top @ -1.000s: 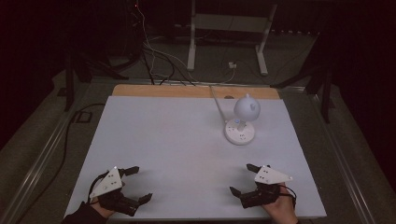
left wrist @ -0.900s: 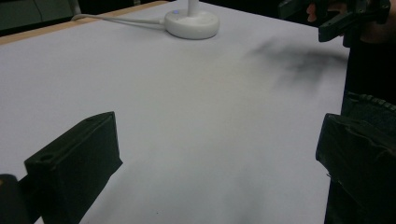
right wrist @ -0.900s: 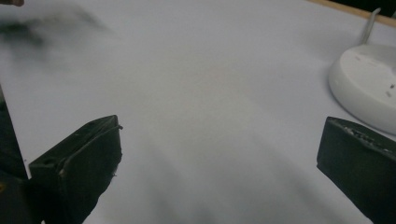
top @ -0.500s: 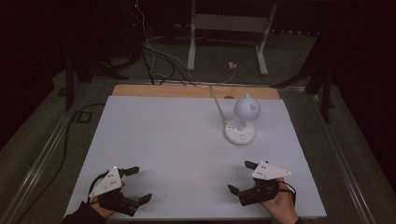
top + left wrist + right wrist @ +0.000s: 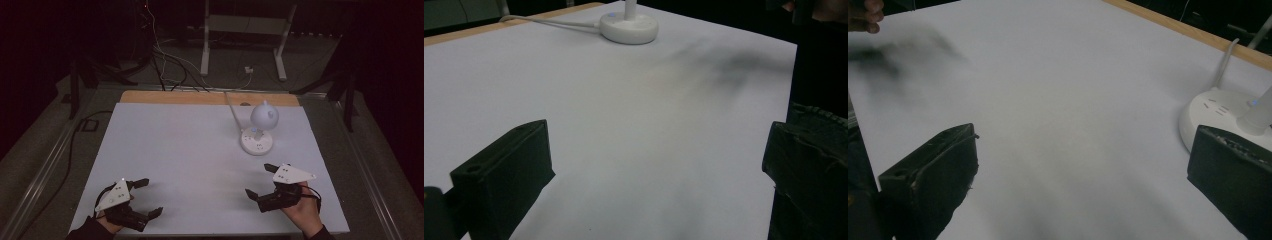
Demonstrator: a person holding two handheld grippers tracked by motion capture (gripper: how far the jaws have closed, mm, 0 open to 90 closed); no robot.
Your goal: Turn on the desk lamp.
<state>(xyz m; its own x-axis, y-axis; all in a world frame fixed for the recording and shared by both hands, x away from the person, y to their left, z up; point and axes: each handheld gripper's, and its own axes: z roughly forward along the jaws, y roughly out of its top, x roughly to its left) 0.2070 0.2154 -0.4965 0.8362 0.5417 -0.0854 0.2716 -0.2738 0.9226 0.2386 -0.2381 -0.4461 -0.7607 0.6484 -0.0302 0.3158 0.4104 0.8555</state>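
Observation:
A small white desk lamp (image 5: 263, 117) with a round base (image 5: 256, 141) stands right of centre on the white table (image 5: 190, 150); its white cable (image 5: 231, 109) runs off the back edge. My right gripper (image 5: 260, 180) hovers open near the front right, a short way in front of the lamp. In the right gripper view (image 5: 1083, 165) the jaws stand wide apart, with nothing between them and the lamp base (image 5: 1208, 117) just beyond the right jaw. My left gripper (image 5: 150, 197) is open at the front left. Its own view (image 5: 654, 165) looks across bare table towards the lamp base (image 5: 629, 27).
A wooden strip (image 5: 200, 97) edges the table's far side. Behind it, on the dark floor, lie cables (image 5: 165, 65) and a white desk frame (image 5: 245, 30). A hand (image 5: 865, 12) appears at the top left of the right gripper view.
My right gripper has drifted a little forward, towards the lamp. The left gripper has hardly moved.

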